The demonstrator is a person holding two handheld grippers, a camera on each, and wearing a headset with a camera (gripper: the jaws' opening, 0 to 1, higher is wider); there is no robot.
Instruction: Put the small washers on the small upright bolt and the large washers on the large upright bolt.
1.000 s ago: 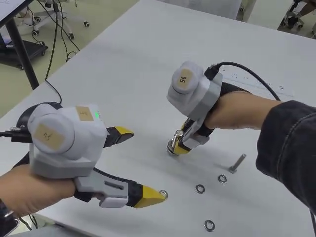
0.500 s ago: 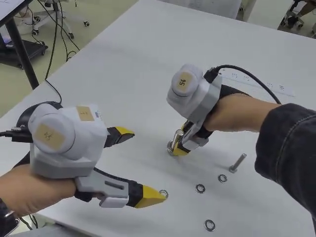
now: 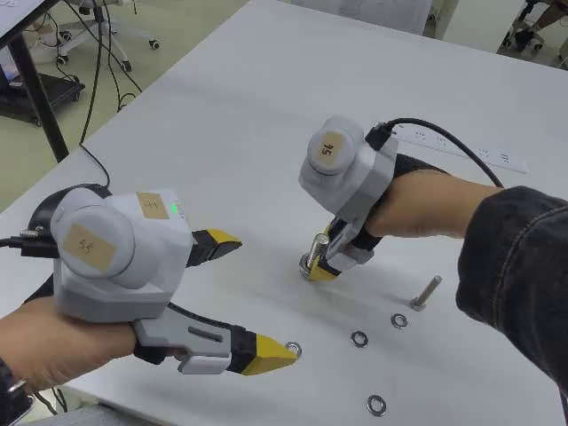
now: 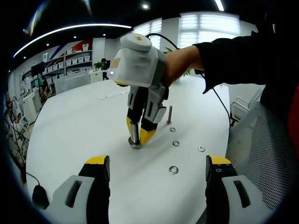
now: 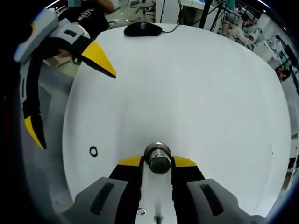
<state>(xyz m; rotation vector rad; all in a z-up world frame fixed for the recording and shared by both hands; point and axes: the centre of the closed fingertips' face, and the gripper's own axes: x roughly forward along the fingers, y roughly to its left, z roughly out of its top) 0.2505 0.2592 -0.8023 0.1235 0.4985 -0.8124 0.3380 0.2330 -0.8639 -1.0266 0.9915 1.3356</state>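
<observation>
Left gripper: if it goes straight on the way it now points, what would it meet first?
Probably the right gripper, shut on the large bolt. A washer lies nearer, between the left gripper's open fingers, but flat on the table, so they may pass beside it; height is unclear.

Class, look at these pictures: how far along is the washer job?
Done: nothing clearly; the small bolt looks bare. In hand: right gripper clamps the large bolt upright; left gripper is open. Left: four loose washers to thread.
</observation>
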